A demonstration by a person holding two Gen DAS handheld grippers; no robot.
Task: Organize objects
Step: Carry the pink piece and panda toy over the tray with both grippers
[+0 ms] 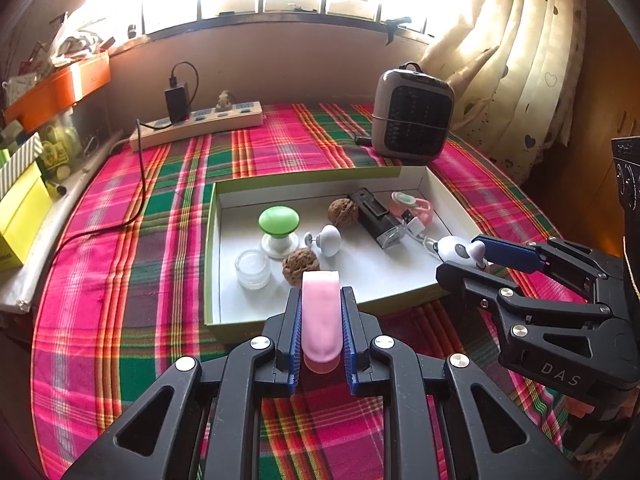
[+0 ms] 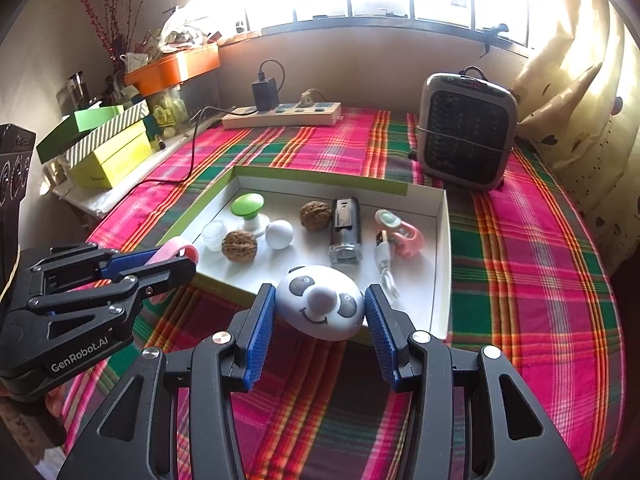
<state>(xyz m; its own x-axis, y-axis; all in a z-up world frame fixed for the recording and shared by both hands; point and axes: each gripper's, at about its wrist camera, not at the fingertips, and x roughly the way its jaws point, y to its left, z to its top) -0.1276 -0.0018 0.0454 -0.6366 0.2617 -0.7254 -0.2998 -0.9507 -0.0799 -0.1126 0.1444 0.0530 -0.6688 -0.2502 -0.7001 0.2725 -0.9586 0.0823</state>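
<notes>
1. I have the plaid tablecloth point(image 2: 520, 240) spread over the whole work surface; at its far right stands a small heater point(image 2: 466, 136), at the far middle a power strip point(image 2: 280, 115), both well apart from my work and, I judge, no part of the sorting.
2. The shallow box point(image 1: 214, 256) lies in the middle of the cloth, open side up; it serves as the collecting tray, so I keep both grippers at its near edge.
3. Inside it lie a black lighter-like case point(image 2: 345, 228), a green-capped knob point(image 1: 279, 227), two walnuts point(image 1: 300, 266), a white knob point(image 1: 328, 240), a clear little jar point(image 1: 253, 269), a pink clip point(image 2: 400, 232) and a white cable point(image 2: 384, 264); loosely grouped, none stacked.
4. My right gripper point(image 2: 320, 312) is grasping the panda-faced egg point(image 2: 320, 302) across its width, just above the box's near right rim; a wide hold, since the thing is round and could slip.
5. My left gripper point(image 1: 320, 320) is clenched tight on the pink band point(image 1: 320, 316), held edgewise above the box's near wall; I judge both are on their way in or out, which I cannot tell.
</notes>
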